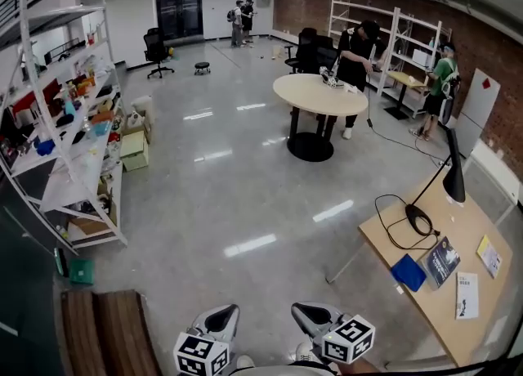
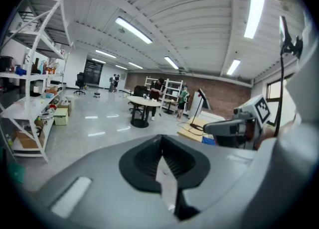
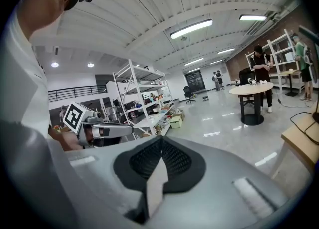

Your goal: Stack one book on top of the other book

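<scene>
Two books lie on the wooden table [image 1: 425, 309] at the right of the head view: a blue book [image 1: 408, 272] and, just right of it, a dark-covered book [image 1: 441, 261]. Both grippers hang at the bottom edge, well left of the table and touching neither book. My left gripper [image 1: 222, 318] is shut and empty; in the left gripper view its jaws [image 2: 162, 154] meet with nothing between them. My right gripper [image 1: 313, 315] is also shut and empty, its jaws [image 3: 159, 157] pressed together. The left gripper view shows the blue book [image 2: 208, 140] small and far off.
A black desk lamp [image 1: 441, 182] with a looped cable stands on the table's far end. A white booklet [image 1: 467, 295] and a yellow pad [image 1: 489, 255] lie beside the books. A round table [image 1: 319, 95] with people stands farther off, shelving [image 1: 73, 137] at left.
</scene>
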